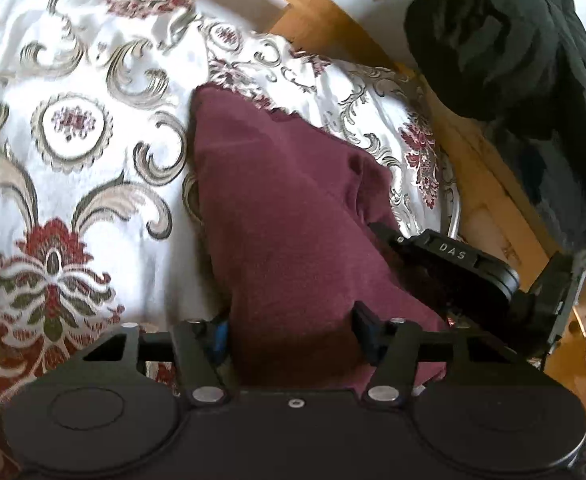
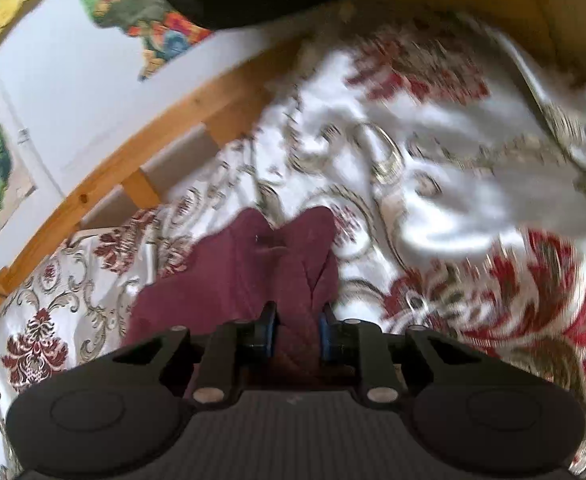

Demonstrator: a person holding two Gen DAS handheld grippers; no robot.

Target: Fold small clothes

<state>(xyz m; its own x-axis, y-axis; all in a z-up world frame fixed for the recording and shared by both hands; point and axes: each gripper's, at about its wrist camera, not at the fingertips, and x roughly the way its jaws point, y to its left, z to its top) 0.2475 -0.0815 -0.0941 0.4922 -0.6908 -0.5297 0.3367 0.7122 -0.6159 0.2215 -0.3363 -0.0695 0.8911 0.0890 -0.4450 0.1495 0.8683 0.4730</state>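
A small maroon garment [image 1: 285, 208] lies on a white bedspread [image 1: 93, 128] with red and grey floral patterns. In the left wrist view my left gripper [image 1: 291, 334] has its fingers spread wide with the maroon cloth lying between them, not pinched. My right gripper [image 1: 445, 268] shows at the cloth's right edge. In the right wrist view my right gripper [image 2: 296, 332] is shut on a bunched fold of the maroon garment [image 2: 245, 272], which trails away over the bedspread [image 2: 433, 200].
A wooden bed frame [image 1: 333, 28] runs along the far side, also seen in the right wrist view [image 2: 165, 128]. A black garment [image 1: 505, 52] hangs at the upper right. A white wall with colourful pictures [image 2: 145, 12] is behind.
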